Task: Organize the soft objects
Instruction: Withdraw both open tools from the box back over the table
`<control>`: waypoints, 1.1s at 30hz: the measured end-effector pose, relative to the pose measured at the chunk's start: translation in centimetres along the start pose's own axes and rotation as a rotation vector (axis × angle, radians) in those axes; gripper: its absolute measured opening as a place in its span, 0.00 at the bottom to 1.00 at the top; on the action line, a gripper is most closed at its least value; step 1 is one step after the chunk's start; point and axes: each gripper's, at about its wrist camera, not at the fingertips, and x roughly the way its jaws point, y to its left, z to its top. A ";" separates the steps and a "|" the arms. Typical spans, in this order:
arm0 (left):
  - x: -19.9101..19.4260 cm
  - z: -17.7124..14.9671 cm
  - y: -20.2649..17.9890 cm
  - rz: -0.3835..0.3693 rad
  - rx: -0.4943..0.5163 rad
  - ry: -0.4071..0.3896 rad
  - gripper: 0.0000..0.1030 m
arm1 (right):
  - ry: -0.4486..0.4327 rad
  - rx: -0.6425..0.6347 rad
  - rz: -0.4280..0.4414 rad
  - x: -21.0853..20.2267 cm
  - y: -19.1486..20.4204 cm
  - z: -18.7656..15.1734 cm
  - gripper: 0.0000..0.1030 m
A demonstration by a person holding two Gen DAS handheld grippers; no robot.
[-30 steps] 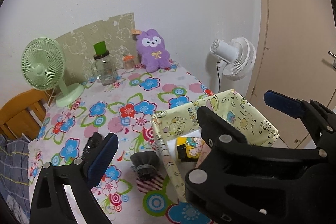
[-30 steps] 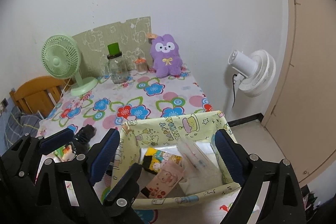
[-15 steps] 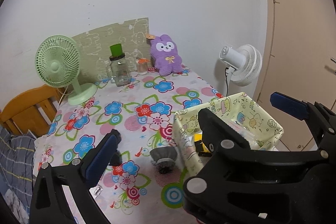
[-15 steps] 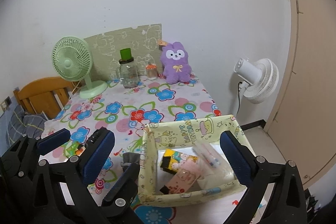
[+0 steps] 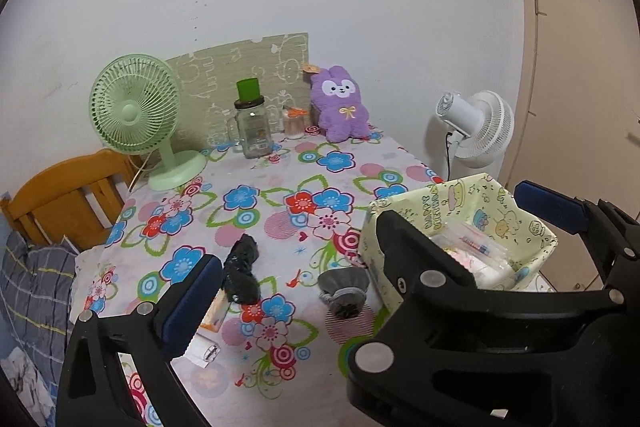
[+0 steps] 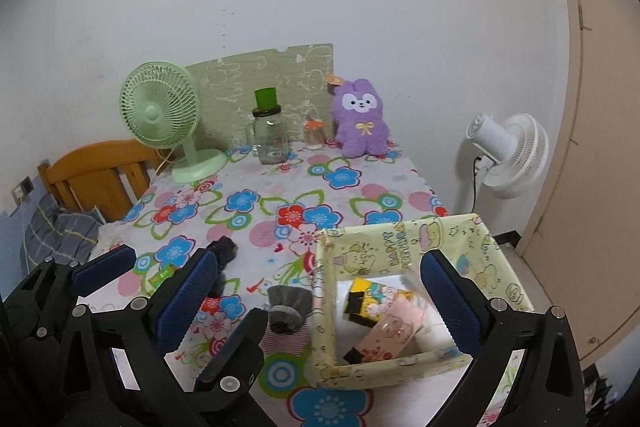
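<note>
A surface (image 6: 280,187) covered in a bright flowered cloth stands against a white wall, seen from two hand-held grippers held above its near edge. The right hand-held gripper (image 6: 320,291) is spread fully wide with nothing between its blue pads; below it sits a pale yellow cartoon-print fabric box (image 6: 400,239) at the near right corner, holding a yellow and black packet, a pink pouch and some clear plastic wrapping. The left hand-held gripper (image 5: 360,247) is also spread wide and grasps nothing. Just left of the box lies a grey scrunchie (image 5: 346,289), and a little further left a crumpled black soft item (image 5: 240,271), both loose on the cloth. Small flat packets lie near the front left edge, partly hidden behind the left gripper's finger. At the far end stand a green desk fan (image 6: 168,123), a glass jar with a green lid (image 6: 270,135), a small orange-topped jar and a purple plush rabbit (image 6: 362,119) leaning on the wall; a white fan (image 6: 508,155) stands on the floor to the right. The step in hand appears to be between items: both grippers are free. The next move likely calls for lowering one gripper over the scrunchie or the black item, closing gently, and carrying it into the box.
</note>
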 end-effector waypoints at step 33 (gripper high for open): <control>2.7 -5.9 6.8 0.159 -0.133 0.061 0.83 | 0.055 -0.080 0.032 4.3 6.6 -4.2 0.86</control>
